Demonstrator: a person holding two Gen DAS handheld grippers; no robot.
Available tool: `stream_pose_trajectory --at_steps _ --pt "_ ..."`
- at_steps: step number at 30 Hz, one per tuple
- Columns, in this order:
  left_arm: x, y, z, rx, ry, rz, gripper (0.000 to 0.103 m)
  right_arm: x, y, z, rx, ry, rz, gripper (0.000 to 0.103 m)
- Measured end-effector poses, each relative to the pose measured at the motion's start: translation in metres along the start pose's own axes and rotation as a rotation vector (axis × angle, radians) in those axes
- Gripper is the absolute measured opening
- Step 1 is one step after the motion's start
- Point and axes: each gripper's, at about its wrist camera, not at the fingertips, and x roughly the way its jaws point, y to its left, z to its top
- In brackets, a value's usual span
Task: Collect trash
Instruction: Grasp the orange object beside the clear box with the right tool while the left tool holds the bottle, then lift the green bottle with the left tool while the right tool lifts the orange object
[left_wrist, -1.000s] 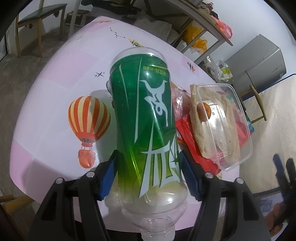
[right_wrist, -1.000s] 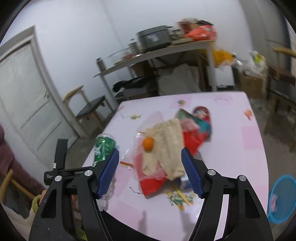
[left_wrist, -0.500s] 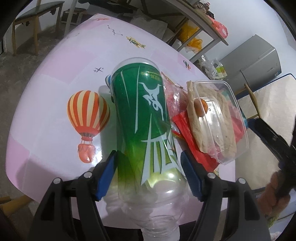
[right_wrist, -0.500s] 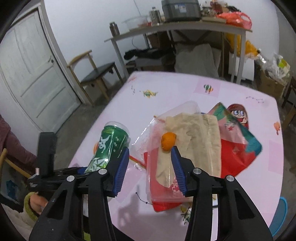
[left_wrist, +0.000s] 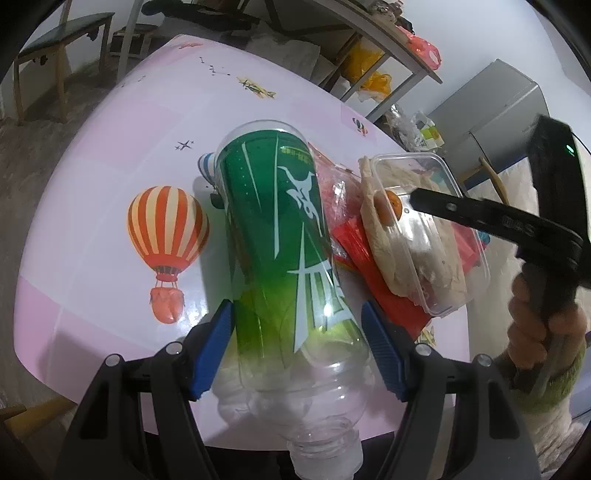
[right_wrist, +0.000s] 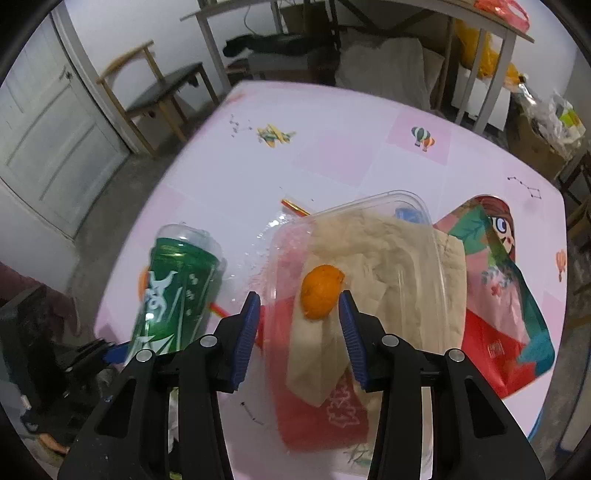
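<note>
Now the left gripper (left_wrist: 297, 343) has a green-labelled plastic bottle (left_wrist: 280, 236) clamped between its blue pads, neck toward the camera, above the pink table (left_wrist: 110, 155). Meanwhile the right gripper (right_wrist: 299, 325) hangs over the clear plastic container (right_wrist: 413, 258) and its jaws are closing around an orange peel (right_wrist: 320, 291) lying on crumpled paper (right_wrist: 388, 258), without pressing it yet. Likely next: sink a little, pinch the peel, and lift without catching the container's rim.
</note>
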Motion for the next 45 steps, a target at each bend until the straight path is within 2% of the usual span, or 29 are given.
stream_pose_trajectory --at_steps 9,12,13,19,24,30,36,45 --pt "-0.002 0.003 -0.001 -0.001 0.003 -0.023 0.068 0.021 0.000 0.005 -0.009 0.045 -0.061 0.029" --pt "-0.003 0.005 -0.002 -0.003 0.004 -0.030 0.068 0.024 0.001 0.005 -0.014 0.053 -0.070 0.022" --pt "-0.003 0.005 -0.002 -0.004 0.004 -0.031 0.068 0.025 0.002 0.005 -0.018 0.054 -0.077 0.017" --pt "-0.003 0.005 -0.002 -0.007 0.006 -0.035 0.068 0.022 0.000 0.003 -0.014 0.031 -0.084 0.010" --pt "-0.003 0.004 -0.001 -0.008 0.007 -0.030 0.068 0.012 -0.003 0.002 0.003 0.008 -0.065 0.008" --pt "-0.001 0.002 -0.002 -0.012 0.005 -0.024 0.068 -0.014 -0.007 -0.005 0.027 -0.073 -0.059 0.008" --pt "0.000 0.000 -0.001 -0.010 0.013 -0.014 0.068 -0.041 -0.010 -0.020 0.084 -0.153 0.002 0.007" --pt "0.008 -0.003 0.002 -0.017 0.029 -0.010 0.068 -0.055 -0.011 -0.041 0.160 -0.201 0.111 0.007"
